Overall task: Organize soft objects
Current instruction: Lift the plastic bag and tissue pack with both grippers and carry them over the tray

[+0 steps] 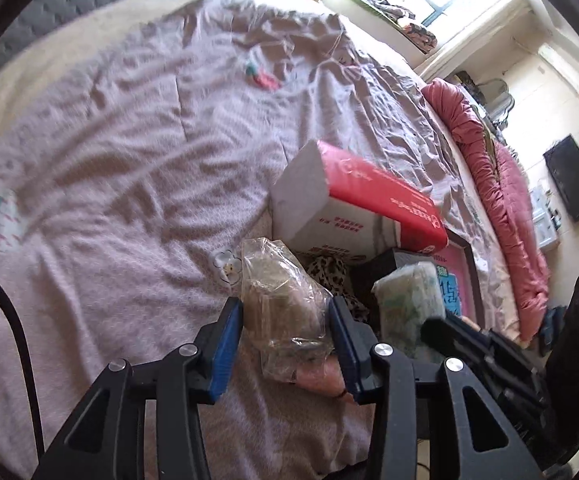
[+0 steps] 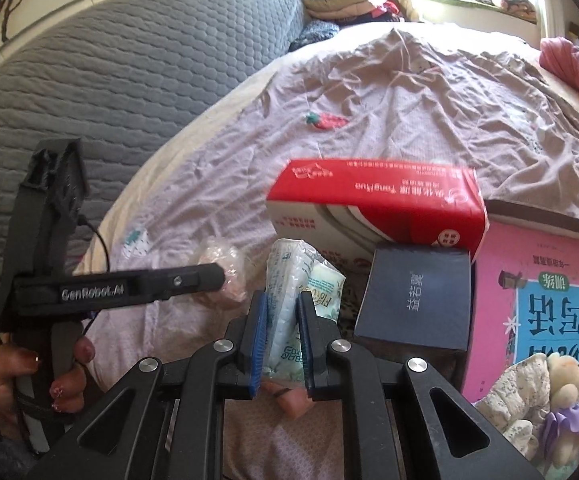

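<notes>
Two grippers — left gripper (image 1: 285, 316) clamping clear bag (image 1: 285, 304), right gripper (image 2: 282, 312) squeezing tissue pack (image 2: 289, 304)

"GenRobot.AI" — left gripper (image 2: 219, 278)

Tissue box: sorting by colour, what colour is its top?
Red with white lettering on the tissue box; right wrist view shows it best.

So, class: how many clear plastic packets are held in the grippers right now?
2. The left hand-held gripper holds a clear bag of brownish contents; the right hand-held gripper is shut on a pale printed packet. Others may be hidden.
</notes>
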`<state>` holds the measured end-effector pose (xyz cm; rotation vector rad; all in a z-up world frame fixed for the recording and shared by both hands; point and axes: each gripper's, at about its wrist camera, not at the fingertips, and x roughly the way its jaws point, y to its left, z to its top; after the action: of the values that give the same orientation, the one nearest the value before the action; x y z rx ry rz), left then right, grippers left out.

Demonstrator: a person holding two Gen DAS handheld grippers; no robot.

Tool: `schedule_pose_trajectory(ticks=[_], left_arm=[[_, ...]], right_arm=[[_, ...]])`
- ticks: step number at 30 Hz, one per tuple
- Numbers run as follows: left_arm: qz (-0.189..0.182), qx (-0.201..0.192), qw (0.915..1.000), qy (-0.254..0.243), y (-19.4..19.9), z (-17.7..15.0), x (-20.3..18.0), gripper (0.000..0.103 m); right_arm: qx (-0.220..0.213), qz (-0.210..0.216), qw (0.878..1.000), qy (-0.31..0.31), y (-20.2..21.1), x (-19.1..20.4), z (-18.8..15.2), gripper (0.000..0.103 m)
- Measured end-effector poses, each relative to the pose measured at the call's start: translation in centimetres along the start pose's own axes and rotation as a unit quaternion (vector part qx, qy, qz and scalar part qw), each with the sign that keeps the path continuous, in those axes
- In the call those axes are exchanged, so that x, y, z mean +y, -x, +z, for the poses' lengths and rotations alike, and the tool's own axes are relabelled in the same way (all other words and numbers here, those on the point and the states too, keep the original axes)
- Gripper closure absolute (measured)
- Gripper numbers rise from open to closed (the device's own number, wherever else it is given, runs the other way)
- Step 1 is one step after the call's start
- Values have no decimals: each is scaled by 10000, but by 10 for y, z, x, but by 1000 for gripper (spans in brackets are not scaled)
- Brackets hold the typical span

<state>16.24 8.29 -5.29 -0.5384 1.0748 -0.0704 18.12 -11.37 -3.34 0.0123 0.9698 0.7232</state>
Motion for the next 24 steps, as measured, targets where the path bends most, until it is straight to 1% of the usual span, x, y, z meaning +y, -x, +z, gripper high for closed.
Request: schedule_pose_trajectory(ticks=[5,8,12,16,24], left_arm=[[491,-255,9971,-519,30,-4,-30,59],[597,-420,9947,-728,44,-6,-50,59],[693,-589,9907,-1013,60,-10,-76,59],[664,-747,9869,-1265,74,-13,-105,59],[709,-878,9806,-1601,86,-21,-145,59]], right_arm=[[-270,-14,9996,63,27,7,9,87],[-446,-56,9990,66,47,6,13,87],[-665,-119,9977,18,74,2,13,87],[-883,-201,9959,-54,101,-5,15,87],[-1281,-373,9908,-221,150,-26,14,87]])
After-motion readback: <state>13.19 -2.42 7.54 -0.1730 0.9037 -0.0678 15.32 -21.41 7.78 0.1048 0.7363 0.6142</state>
